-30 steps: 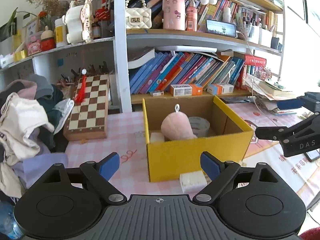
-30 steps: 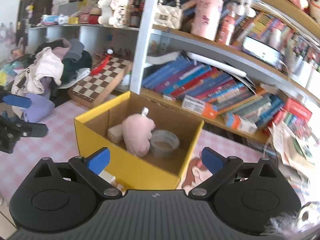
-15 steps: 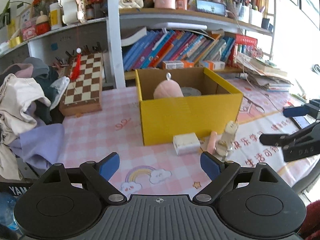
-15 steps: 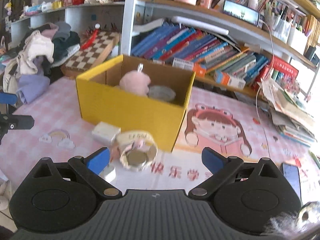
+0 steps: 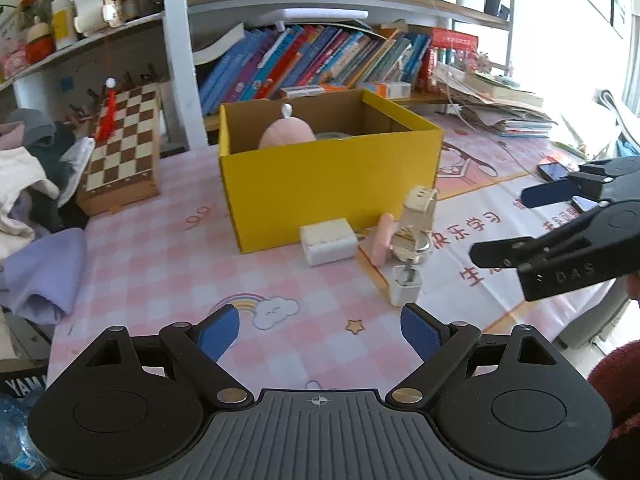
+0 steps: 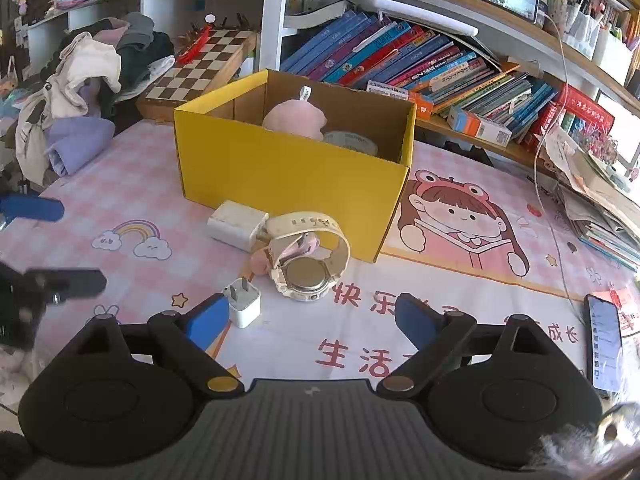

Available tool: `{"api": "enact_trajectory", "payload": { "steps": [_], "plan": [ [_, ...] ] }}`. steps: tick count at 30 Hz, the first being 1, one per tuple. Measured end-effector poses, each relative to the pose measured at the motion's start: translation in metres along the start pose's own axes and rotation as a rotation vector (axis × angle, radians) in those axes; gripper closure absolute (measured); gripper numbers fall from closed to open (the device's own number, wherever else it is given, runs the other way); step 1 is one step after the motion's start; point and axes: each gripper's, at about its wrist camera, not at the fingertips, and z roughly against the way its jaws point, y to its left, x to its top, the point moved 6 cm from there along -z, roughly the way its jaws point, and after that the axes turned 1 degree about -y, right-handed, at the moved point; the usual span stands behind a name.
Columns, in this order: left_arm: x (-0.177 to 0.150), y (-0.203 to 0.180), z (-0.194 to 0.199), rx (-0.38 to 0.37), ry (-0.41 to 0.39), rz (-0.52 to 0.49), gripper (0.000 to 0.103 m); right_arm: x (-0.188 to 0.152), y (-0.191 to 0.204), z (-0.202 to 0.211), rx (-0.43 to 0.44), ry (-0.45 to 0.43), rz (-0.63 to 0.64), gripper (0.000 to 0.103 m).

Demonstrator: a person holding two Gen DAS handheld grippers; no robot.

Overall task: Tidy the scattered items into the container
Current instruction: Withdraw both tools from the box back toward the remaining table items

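- While the pink plush [image 6: 295, 119] and a tape roll [image 6: 350, 142] already lie inside the yellow box [image 6: 288, 168], four small things sit on the mat just in front of it: a white adapter block [image 6: 237, 225], a white watch [image 6: 306, 258], a pink piece [image 6: 262, 262] touching the watch, and a small white plug [image 6: 243, 299].
- Both the left gripper [image 5: 320, 330] and the right gripper [image 6: 310, 320] stand wide apart and carry nothing, so I judge a pickup is in hand.
- Nearest the right gripper are the plug and watch; the next move calls for closing on one and lifting it over the box wall.
- Compared with a second ago, both cameras sit farther back and higher, so these loose items now show.
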Motion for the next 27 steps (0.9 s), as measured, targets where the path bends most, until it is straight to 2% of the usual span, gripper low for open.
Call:
{"api": "enact_trajectory", "payload": {
  "steps": [14,27],
  "plan": [
    [-0.001,-0.016,-0.015,-0.041,0.027,-0.012,0.013,0.002,-0.010,-0.011,0.019,0.035,-0.016,0.014],
    [0.000,-0.038,-0.040,-0.063,0.061,-0.066,0.014,0.005,-0.016,-0.031,0.064,0.078,-0.002,0.017]
  ]
}}
